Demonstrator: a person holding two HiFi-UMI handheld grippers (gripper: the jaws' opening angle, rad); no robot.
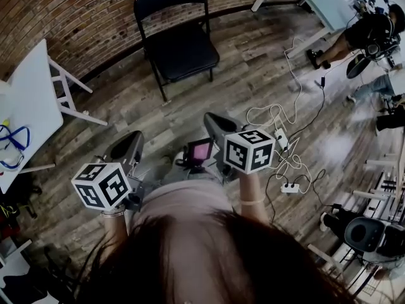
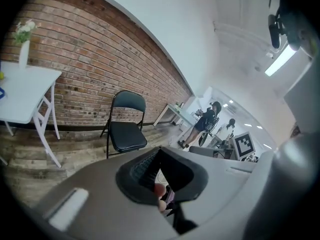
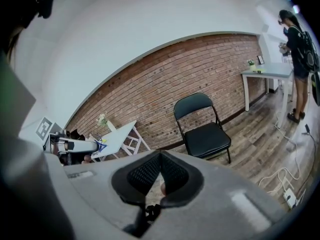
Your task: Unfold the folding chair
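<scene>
White is the folding counter (image 1: pixel 28 100) at the far left of the head view. It stands on the wooden floor (image 1: pixel 253 75) against the brick wall (image 1: pixel 82 18), with a loop of blue cord (image 1: pixel 12 144) lying on its top. In the left gripper view a small vase of flowers (image 2: pixel 22 39) stands on the same counter.

Just right of it and lower in the head view is the left gripper (image 1: pixel 126 147), with its marker cube (image 1: pixel 101 185) near the person's wrist. Its fingers (image 2: pixel 142 166) are pressed together with nothing between them.

Beyond both grippers the black folding chair (image 1: pixel 180 49) stands by the brick wall, well apart from them. It is already open: the seat is down and level, the back is upright and all its legs are on the floor.

The right gripper (image 1: pixel 218 122) comes next, held a little further forward than the left one, under its own marker cube (image 1: pixel 249 151). Its fingers (image 3: pixel 175 171) are likewise closed on each other and hold nothing.

To the right, white cables (image 1: pixel 285 116) snake over the floor to a power strip (image 1: pixel 290 187). At the far upper right a person in dark clothes (image 1: pixel 370 33) stands near a light counter (image 1: pixel 323 2).
</scene>
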